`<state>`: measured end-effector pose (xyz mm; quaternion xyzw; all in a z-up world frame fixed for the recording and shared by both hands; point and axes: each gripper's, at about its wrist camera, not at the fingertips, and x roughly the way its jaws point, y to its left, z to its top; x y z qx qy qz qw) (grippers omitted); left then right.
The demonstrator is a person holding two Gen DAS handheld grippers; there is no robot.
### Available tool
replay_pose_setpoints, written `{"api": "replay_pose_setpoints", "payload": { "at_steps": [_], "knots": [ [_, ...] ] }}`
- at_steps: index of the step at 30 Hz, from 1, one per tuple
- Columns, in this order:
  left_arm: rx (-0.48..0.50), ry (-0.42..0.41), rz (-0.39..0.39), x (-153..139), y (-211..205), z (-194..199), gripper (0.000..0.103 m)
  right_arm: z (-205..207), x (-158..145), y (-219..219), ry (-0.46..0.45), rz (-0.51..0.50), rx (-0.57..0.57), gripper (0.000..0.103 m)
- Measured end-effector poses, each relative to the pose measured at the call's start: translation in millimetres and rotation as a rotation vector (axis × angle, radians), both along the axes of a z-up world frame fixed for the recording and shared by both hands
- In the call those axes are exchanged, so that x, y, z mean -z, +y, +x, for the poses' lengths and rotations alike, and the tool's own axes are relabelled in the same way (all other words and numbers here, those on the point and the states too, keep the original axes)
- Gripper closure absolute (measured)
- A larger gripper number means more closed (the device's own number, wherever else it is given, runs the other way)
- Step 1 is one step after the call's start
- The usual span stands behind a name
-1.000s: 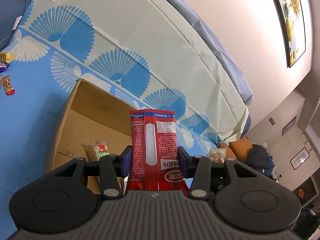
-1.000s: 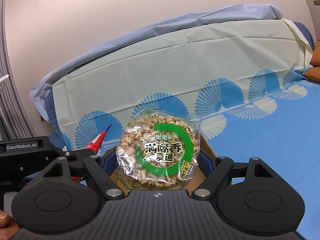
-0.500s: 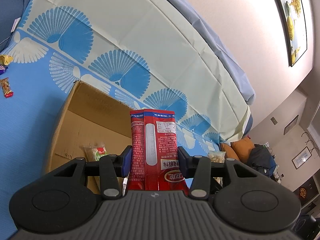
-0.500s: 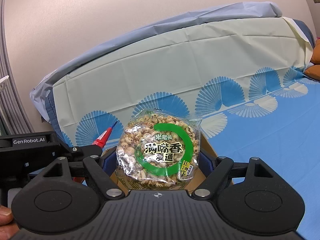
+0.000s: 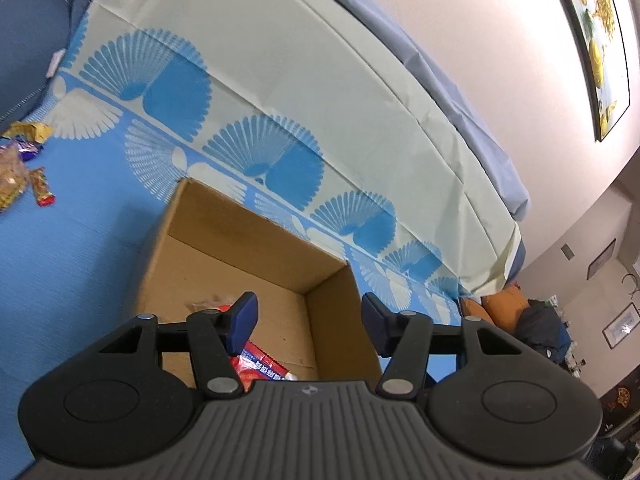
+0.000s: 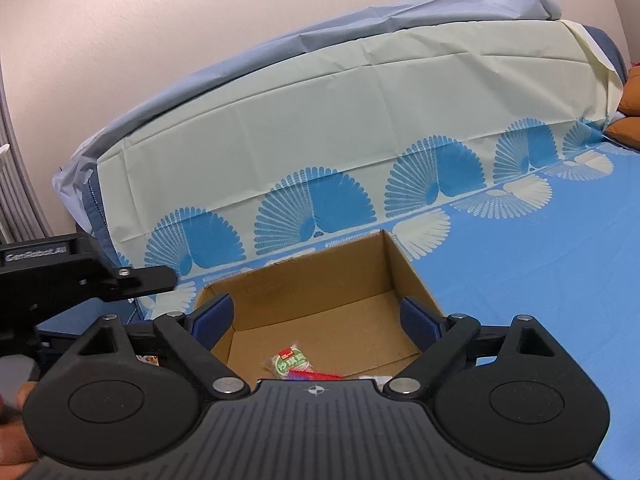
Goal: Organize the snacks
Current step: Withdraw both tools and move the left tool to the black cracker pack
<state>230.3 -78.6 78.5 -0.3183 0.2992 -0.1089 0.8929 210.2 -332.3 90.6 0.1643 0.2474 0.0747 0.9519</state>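
Note:
An open cardboard box (image 5: 256,240) sits on the blue cloth, also seen in the right wrist view as the same box (image 6: 348,276). My left gripper (image 5: 308,320) hovers over it with jaws opening and nothing between them. The red snack packet (image 5: 260,366) lies in the box just below its left finger. My right gripper (image 6: 316,320) also hangs over the box, jaws opening wide and empty. A small green-labelled snack bag (image 6: 290,362) lies on the box floor, with a red packet edge (image 6: 316,376) beside it. The round puffed-grain bag is out of sight.
Several loose wrapped snacks (image 5: 24,168) lie on the blue cloth at the far left. A pale cloth with blue fans drapes up behind the box. The left gripper's black body (image 6: 60,276) shows at the left of the right wrist view. Orange cushions (image 6: 630,108) sit far right.
Both grippers have let go: the red packet dropped from the left jaws into the box, and the puffed-grain bag left the right jaws. Both pairs of jaws stand wider.

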Motion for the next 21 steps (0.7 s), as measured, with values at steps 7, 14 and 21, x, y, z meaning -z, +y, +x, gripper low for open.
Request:
{"api": "replay_pose_setpoints", "payload": {
  "at_steps": [7, 14, 21],
  "knots": [
    [-0.019, 0.009, -0.029, 13, 42, -33, 0.056, -4, 1, 5, -0.003, -0.035, -0.007, 0.012],
    [-0.231, 0.182, -0.032, 57, 132, -76, 0.056, -8, 2, 11, -0.008, -0.063, -0.025, 0.012],
    [-0.555, 0.491, 0.013, 107, 195, -114, 0.044, -7, 4, 20, -0.004, -0.079, -0.049, 0.012]
  ]
}}
